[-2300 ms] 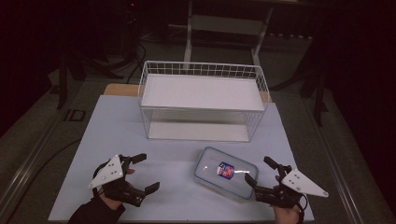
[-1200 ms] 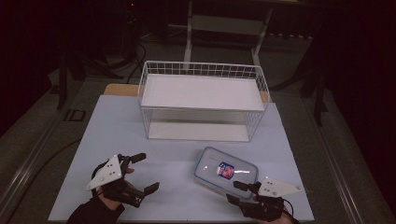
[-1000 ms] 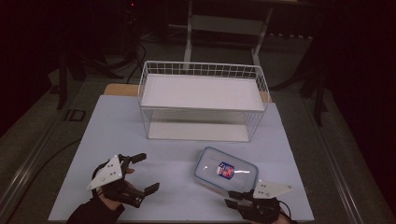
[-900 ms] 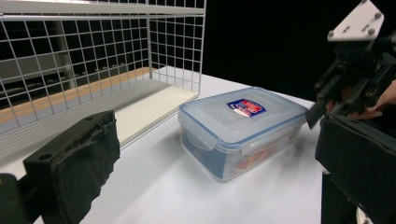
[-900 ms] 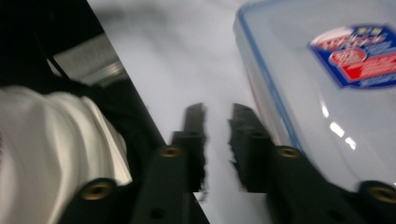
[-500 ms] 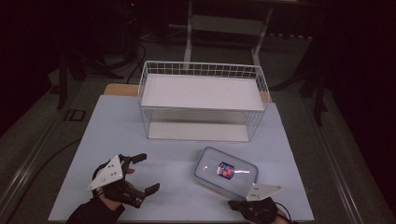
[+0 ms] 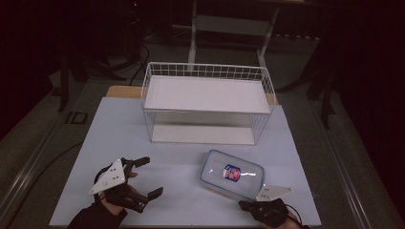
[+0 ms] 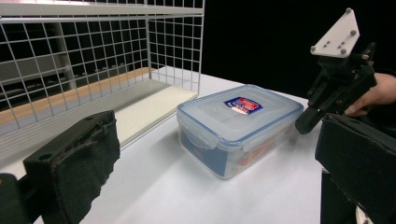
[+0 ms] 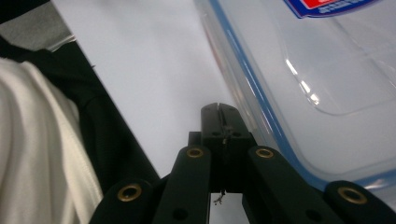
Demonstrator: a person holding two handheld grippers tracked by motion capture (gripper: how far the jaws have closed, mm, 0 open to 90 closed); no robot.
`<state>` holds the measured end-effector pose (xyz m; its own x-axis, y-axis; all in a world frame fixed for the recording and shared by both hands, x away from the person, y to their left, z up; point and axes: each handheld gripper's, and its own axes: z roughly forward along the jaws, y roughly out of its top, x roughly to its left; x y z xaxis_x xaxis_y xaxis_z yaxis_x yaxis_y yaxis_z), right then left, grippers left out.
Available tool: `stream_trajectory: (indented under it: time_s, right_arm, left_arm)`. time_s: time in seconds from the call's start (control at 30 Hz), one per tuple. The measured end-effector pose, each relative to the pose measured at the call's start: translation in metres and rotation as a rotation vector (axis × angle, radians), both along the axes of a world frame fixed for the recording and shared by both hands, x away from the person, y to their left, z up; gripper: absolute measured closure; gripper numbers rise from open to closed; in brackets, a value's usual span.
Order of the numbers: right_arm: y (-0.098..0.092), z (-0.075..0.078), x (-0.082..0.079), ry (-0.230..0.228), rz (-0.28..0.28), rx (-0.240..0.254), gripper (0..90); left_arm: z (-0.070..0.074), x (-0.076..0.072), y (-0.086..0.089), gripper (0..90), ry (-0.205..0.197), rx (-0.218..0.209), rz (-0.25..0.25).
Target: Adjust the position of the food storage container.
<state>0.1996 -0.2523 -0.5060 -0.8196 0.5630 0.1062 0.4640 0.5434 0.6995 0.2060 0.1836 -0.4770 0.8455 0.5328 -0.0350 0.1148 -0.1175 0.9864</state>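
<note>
A clear plastic container (image 7: 231, 174) with a blue-rimmed lid and a red-and-blue label lies flat on the white table (image 7: 119, 129), in front of the wire basket (image 7: 207, 102). My right gripper (image 7: 243, 205) sits at the container's near right corner. Its fingertips (image 9: 219, 109) are pressed together, with their tip right beside the lid's rim (image 9: 261, 116). The left gripper view shows that right gripper (image 8: 303, 126) at the far end of the container (image 8: 238, 123). My left gripper (image 7: 152, 176) rests open at the table's near left, its jaws wide apart, well clear of the container.
The white wire basket (image 8: 93, 70) stands empty at the back middle of the table, with its solid floor raised above the tabletop. The table's near edge runs just below both hands. A white garment (image 9: 42, 158) shows at the left of the right gripper view.
My right gripper has swung from the container's right side to its near right corner and gone from open to shut. The left gripper and container have stayed put.
</note>
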Motion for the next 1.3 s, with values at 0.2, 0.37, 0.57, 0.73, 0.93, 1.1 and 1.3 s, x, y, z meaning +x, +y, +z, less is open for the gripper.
stream_trajectory:
  time_s: [0.2,0.37,0.57,0.73,0.93,1.1,1.3]
  right_arm:
    - [-0.013,0.000,0.009,-0.008,-0.052,0.003,90.0]
    - [-0.021,0.000,0.014,-0.018,-0.094,0.009,90.0]
    - [-0.021,0.000,0.014,-0.025,-0.071,0.011,90.0]
    - [-0.022,-0.004,0.021,-0.022,-0.101,-0.020,90.0]
    - [-0.030,-0.004,0.030,-0.018,-0.154,-0.017,90.0]
    - [-0.035,-0.006,0.034,-0.016,-0.186,-0.010,90.0]
    - [-0.042,-0.005,0.033,-0.016,-0.177,-0.030,90.0]
  left_arm:
    - [0.000,0.000,-0.001,0.0,-0.002,0.005,-0.003]
    - [0.000,0.000,-0.001,0.0,0.000,0.007,-0.003]
    - [-0.001,0.000,-0.002,0.0,0.001,0.009,-0.005]
    - [-0.001,0.000,-0.002,0.0,0.000,0.010,-0.006]
    - [-0.001,0.000,-0.002,0.0,0.001,0.011,-0.005]
    - [-0.001,0.001,-0.002,0.0,0.004,0.009,-0.005]
    - [-0.001,0.000,-0.002,0.0,0.002,0.011,-0.006]
